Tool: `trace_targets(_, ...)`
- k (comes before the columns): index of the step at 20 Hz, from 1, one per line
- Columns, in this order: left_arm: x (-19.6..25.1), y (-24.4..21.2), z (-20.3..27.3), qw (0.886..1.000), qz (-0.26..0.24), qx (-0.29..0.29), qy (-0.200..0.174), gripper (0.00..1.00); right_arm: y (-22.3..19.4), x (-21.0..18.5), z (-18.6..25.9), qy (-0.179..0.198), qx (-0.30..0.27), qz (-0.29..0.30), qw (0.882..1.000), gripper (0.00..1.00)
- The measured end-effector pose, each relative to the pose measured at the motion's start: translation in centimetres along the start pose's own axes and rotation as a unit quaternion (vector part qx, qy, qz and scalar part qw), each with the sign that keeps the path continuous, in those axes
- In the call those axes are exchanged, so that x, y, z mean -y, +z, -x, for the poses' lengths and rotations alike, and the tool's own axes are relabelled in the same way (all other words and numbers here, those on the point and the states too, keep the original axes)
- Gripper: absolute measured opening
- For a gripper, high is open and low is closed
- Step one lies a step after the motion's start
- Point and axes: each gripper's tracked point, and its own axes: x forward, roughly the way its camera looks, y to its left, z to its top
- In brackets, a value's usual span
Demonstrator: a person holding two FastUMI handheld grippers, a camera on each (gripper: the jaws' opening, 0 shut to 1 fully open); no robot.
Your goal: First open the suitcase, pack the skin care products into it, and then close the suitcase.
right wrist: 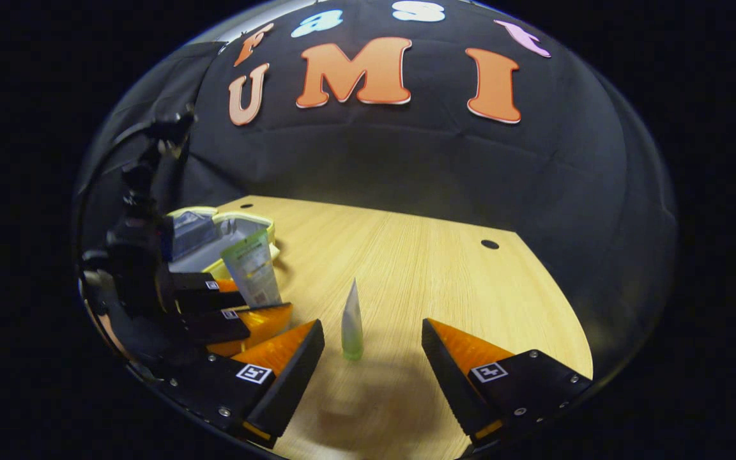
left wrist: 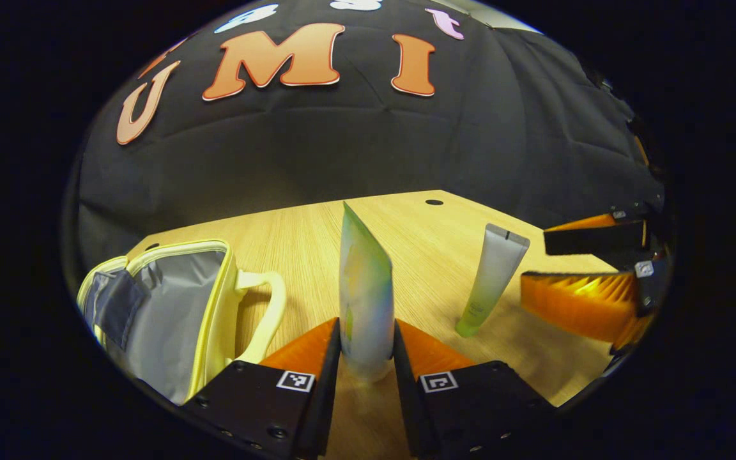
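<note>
A wide white and green tube (left wrist: pixel 365 300) stands cap down between my left gripper's (left wrist: pixel 367 326) fingers, which press on both its sides. The yellow case (left wrist: pixel 170 313) lies open to its left, grey lining showing. A slim pale-green tube (left wrist: pixel 492 281) stands on its cap to the right, near the open right gripper (left wrist: pixel 534 259). In the right gripper view the slim tube (right wrist: pixel 351 319) stands just ahead of the gap of my open right gripper (right wrist: pixel 371 322). Farther left, the left gripper (right wrist: pixel 266 300) holds the wide tube (right wrist: pixel 252 268) in front of the case (right wrist: pixel 240 230).
Everything rests on a light wooden table (left wrist: pixel 406 223) with a small dark hole (left wrist: pixel 434 202) near its far edge. The black cloth wall rises right behind it. Bare wood (right wrist: pixel 444 275) stretches to the right of the slim tube.
</note>
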Motion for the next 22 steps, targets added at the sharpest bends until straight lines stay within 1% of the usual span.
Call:
trace_targets(1, -0.3, 0.7, 0.3, 1.0, 0.0, 0.002, 0.003, 0.4, -0.4, -0.2, -0.5, 0.003, -0.005, 0.001, 1.0, 0.98)
trace_targets(4, -1.3, 3.2, 2.3, 1.0, 0.001, 0.013, 0.01, 0.4, -1.6, -1.1, -1.7, 0.019, -0.032, -0.007, 0.999, 0.98)
trace_targets(5, -1.6, 4.1, 3.0, 1.0, 0.003, 0.017, 0.012, 0.4, -1.5, -1.4, -2.0, 0.026, -0.035, -0.012, 0.999, 0.96)
trace_targets(6, -2.0, 4.9, 3.8, 1.0, 0.003, 0.021, 0.017, 0.4, -1.6, -1.5, -2.5, 0.025, -0.039, -0.011, 0.999, 0.96)
trace_targets(8, -3.1, 6.9, 5.8, 0.999, -0.002, 0.03, 0.028, 0.4, -2.1, -1.6, -3.3, 0.026, -0.052, -0.017, 0.998, 0.88)
trace_targets(10, -4.3, 8.2, 8.0, 0.998, -0.017, 0.035, 0.046, 0.41, -2.3, -2.3, -3.8, 0.036, -0.064, -0.035, 0.997, 0.76)
trace_targets(11, -4.9, 8.8, 9.1, 0.998, -0.019, 0.035, 0.056, 0.39, -2.3, -2.7, -4.4, 0.039, -0.067, -0.041, 0.996, 0.67)
trace_targets(13, -6.3, 9.0, 11.3, 0.996, -0.019, 0.032, 0.078, 0.4, -2.7, -3.1, -5.0, 0.041, -0.079, -0.036, 0.995, 0.52)
trace_targets(14, -7.2, 9.1, 12.2, 0.996, -0.016, 0.027, 0.089, 0.39, -2.4, -3.3, -5.3, 0.04, -0.082, -0.037, 0.995, 0.47)
trace_targets(15, -8.2, 9.4, 13.1, 0.994, -0.011, 0.025, 0.103, 0.41, -2.1, -3.4, -5.1, 0.044, -0.086, -0.042, 0.994, 0.35)
trace_targets(16, -9.1, 9.5, 14.2, 0.993, -0.007, 0.021, 0.115, 0.39, -1.7, -4.0, -5.1, 0.053, -0.091, -0.048, 0.993, 0.32)
trace_targets(17, -9.9, 9.8, 15.0, 0.992, -0.004, 0.021, 0.127, 0.41, -1.2, -4.4, -4.4, 0.059, -0.092, -0.05, 0.993, 0.31)
trace_targets(19, -11.4, 10.3, 16.8, 0.988, 0.001, 0.021, 0.15, 0.4, 0.3, -5.0, -3.4, 0.075, -0.09, -0.053, 0.992, 0.31)
trace_targets(22, -13.8, 10.6, 18.4, 0.983, 0.014, 0.022, 0.18, 0.41, 3.5, -5.8, -1.9, 0.096, -0.068, -0.06, 0.991, 0.31)
